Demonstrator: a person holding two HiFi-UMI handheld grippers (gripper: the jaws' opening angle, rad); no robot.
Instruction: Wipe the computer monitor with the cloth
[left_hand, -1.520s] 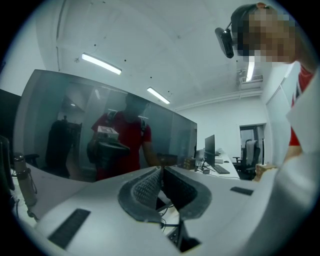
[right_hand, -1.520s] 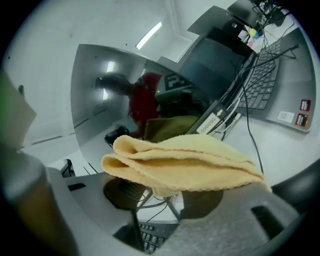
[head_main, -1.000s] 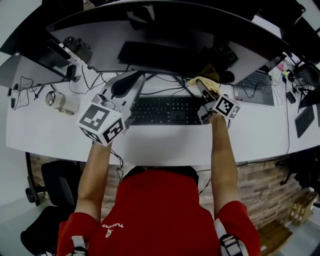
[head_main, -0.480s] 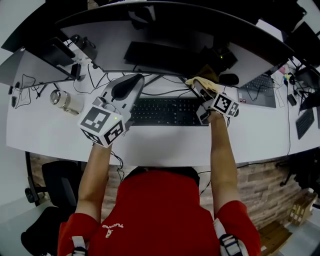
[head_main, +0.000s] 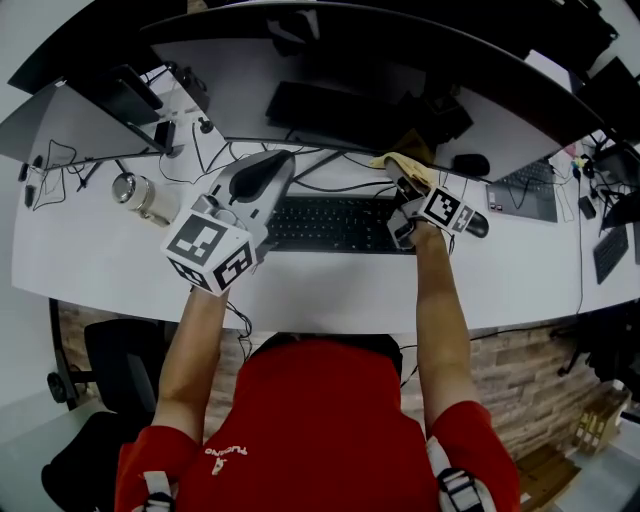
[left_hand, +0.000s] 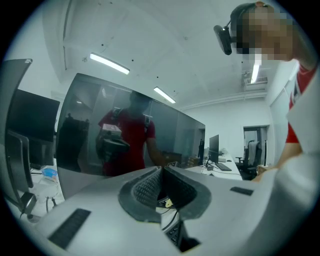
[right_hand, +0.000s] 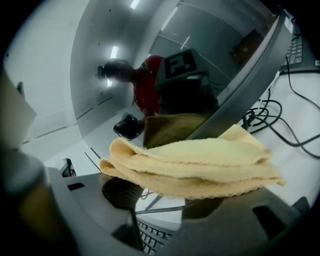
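The yellow cloth (right_hand: 190, 167) is up by the bottom edge of the monitor (head_main: 350, 80), near its middle. I can't tell if it is touching the monitor yet. I think the wiping is only starting low down, and nearly all of the big monitor is left to do. The right gripper (head_main: 404, 180) squeezes the folded cloth tight. The left gripper (left_hand: 161, 177) is closed with nothing in it, pointing at the monitor.

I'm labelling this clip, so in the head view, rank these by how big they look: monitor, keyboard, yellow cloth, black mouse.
1. monitor, widest by far
2. keyboard
3. cloth and mouse: they look alike, and the cloth is partly hidden in the right claw, so I won't rank them.
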